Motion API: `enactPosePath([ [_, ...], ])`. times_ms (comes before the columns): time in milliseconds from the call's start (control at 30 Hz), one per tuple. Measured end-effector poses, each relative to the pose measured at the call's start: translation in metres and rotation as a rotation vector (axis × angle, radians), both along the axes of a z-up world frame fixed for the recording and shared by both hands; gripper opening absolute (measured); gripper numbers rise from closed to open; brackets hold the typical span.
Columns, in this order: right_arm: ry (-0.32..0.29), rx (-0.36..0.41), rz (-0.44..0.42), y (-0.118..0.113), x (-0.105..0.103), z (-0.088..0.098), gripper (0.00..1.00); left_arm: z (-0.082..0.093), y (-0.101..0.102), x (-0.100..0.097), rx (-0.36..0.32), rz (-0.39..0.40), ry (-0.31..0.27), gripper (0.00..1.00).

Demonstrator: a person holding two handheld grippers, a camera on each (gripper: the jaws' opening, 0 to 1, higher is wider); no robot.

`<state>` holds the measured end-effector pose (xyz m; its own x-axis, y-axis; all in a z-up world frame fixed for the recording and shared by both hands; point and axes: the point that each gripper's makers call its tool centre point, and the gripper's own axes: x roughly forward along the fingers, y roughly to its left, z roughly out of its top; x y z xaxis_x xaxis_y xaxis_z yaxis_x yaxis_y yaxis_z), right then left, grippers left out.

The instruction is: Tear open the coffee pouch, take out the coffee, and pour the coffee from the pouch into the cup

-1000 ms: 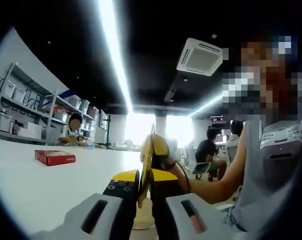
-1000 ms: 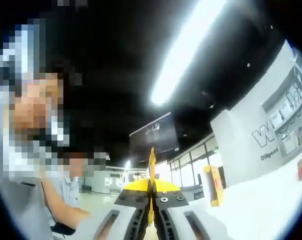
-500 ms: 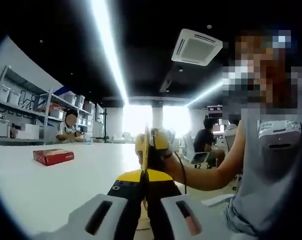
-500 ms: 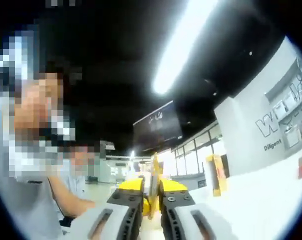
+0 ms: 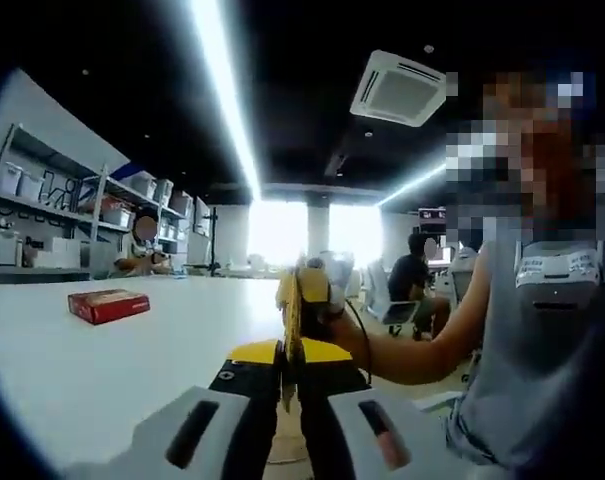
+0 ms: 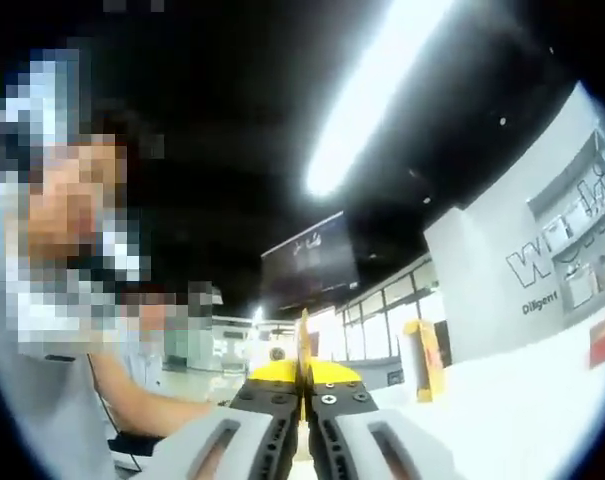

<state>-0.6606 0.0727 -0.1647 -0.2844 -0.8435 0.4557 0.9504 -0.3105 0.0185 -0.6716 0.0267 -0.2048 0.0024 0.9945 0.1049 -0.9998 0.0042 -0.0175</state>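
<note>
White table below; both grippers' fingers pinch the upright yellow coffee pouch.

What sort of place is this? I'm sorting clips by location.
Probably an open-plan office or lab workspace: a long white table, metal shelving with storage bins, a ceiling air-conditioning unit, and a person seated at a desk behind.
</note>
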Motion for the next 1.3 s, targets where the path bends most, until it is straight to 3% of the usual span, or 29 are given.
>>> enactPosePath([
  [133,-0.017,-0.004,0.017,0.001,0.000,-0.004,0.03,-0.005,0.001,-0.001,-0.024,0.002,0.026,0.04],
  [267,-0.040,0.069,0.039,-0.001,-0.001,-0.011,0.16,-0.008,-0.001,-0.004,-0.063,0.001,0.044,0.04],
  [367,-0.024,0.121,0.025,0.000,-0.002,-0.009,0.14,-0.007,-0.002,-0.006,-0.081,0.004,0.060,0.04],
  [467,-0.003,0.171,-0.005,0.001,-0.005,-0.010,0.04,-0.008,-0.003,-0.007,-0.094,0.001,0.064,0.04],
  [533,0.001,0.183,-0.004,0.000,-0.004,-0.009,0.03,-0.010,-0.002,-0.006,-0.105,-0.009,0.029,0.05],
  [667,0.000,0.185,-0.006,0.002,-0.005,-0.008,0.02,-0.008,-0.002,-0.004,-0.087,-0.018,0.002,0.19],
  [867,-0.018,0.195,0.013,0.001,-0.004,-0.009,0.04,-0.010,0.002,0.000,-0.100,-0.027,0.046,0.05],
  [1000,-0.033,0.233,0.021,0.002,-0.002,-0.008,0.16,-0.011,0.002,0.002,-0.097,-0.032,0.056,0.05],
  [1300,-0.031,0.234,0.006,0.012,0.001,-0.002,0.13,-0.012,-0.001,0.002,-0.077,-0.025,0.048,0.05],
])
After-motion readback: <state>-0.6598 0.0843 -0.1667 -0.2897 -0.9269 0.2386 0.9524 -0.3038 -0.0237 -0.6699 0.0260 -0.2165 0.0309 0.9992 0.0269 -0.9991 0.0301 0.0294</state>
